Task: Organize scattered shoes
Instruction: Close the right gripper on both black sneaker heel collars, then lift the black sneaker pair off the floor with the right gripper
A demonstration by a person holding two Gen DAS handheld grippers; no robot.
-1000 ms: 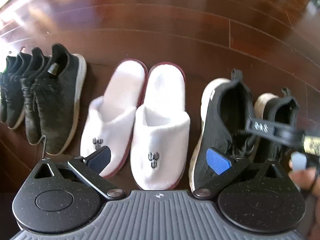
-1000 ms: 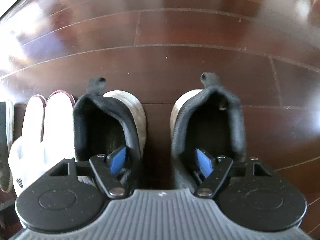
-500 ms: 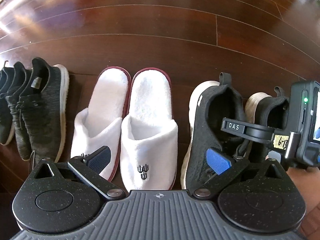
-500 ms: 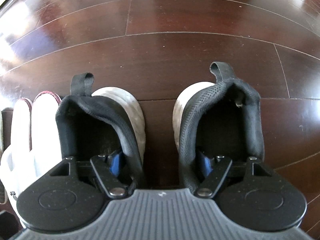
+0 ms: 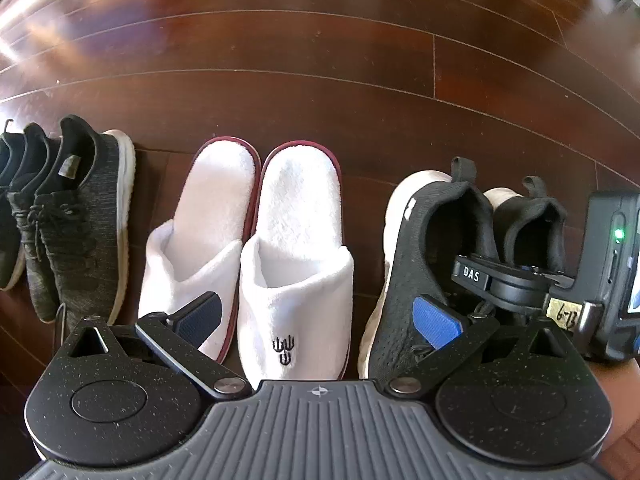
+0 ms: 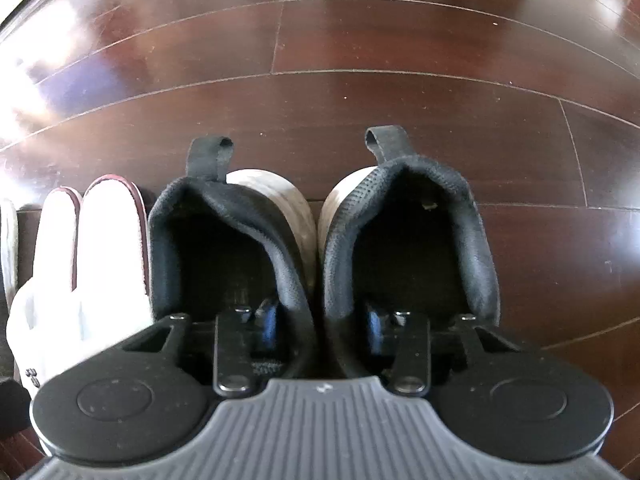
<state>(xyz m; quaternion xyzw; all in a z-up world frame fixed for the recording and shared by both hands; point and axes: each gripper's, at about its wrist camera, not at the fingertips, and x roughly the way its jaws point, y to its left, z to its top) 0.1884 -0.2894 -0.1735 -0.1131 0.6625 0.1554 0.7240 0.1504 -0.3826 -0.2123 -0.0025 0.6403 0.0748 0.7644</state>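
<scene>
The black sneakers (image 6: 320, 248) stand side by side on the wood floor (image 6: 360, 100), with their inner walls pushed together. The right gripper (image 6: 320, 320) has one finger (image 6: 268, 316) inside each sneaker, and its jaws squeeze those two inner walls between them. The white slippers (image 5: 248, 248) sit just left of the black sneakers. The left gripper (image 5: 318, 316) hangs above the slippers with its jaws wide apart, holding nothing. Gray sneakers (image 5: 76, 216) stand left of the slippers.
</scene>
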